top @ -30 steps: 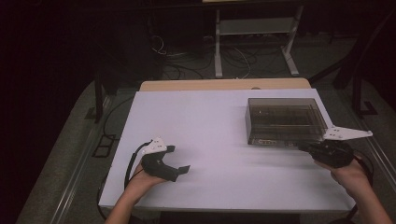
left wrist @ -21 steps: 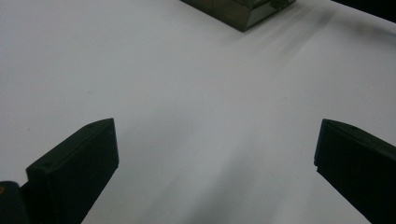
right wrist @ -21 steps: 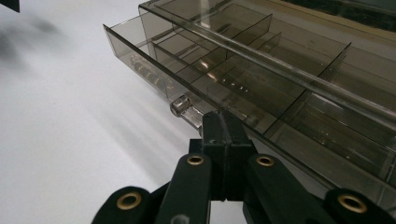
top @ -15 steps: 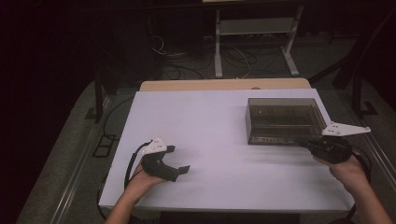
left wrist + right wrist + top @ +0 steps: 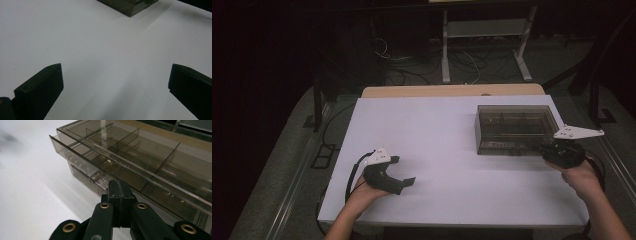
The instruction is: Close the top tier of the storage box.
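the right gripper (image 5: pixel 120 188), jaws pressed together on nothing, sits at the front clasp (image 5: pixel 99 180) of the smoky compartment box (image 5: pixel 514 127); the left gripper (image 5: pixel 404 181) rests open, well apart.

**Box on the right, grippers at the near edge**

The box (image 5: pixel 516 128) stands on the table (image 5: pixel 442 130), toward its far right. The right gripper (image 5: pixel 546 148) sits at the box's near right corner, its tips at the front edge. The left gripper (image 5: pixel 404 172) rests near the front left, well apart from the box.

No legible text or labels anywhere
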Tool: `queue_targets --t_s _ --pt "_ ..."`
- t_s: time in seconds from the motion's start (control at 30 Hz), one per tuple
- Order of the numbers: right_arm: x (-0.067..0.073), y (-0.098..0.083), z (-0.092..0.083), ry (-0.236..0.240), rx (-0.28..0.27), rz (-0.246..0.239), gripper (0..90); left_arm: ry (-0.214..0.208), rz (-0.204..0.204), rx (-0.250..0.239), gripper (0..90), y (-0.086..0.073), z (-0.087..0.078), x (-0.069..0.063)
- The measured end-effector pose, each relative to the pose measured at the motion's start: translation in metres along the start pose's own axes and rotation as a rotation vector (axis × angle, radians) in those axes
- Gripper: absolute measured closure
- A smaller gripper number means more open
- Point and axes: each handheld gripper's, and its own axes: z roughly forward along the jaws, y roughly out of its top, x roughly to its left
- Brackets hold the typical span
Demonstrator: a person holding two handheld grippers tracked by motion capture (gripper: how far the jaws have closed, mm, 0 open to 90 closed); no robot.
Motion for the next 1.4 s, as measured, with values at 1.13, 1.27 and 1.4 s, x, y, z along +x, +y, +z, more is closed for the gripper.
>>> queue_targets --t_s 1.13,1.27,1.4 --pt "0.019 -0.008 -0.003 0.068 -0.004 0.001 50.8 -0.007 0.008 0.002 0.0 0.000 0.001 -0.002" --pt "0.030 -0.010 0.001 0.099 0.014 -0.017 42.8 -0.011 0.007 0.000 0.0 0.000 0.001 -0.002" --pt "0.039 -0.013 0.005 0.123 0.010 -0.027 35.8 -0.014 0.006 0.000 0.0 0.000 0.001 -0.003"
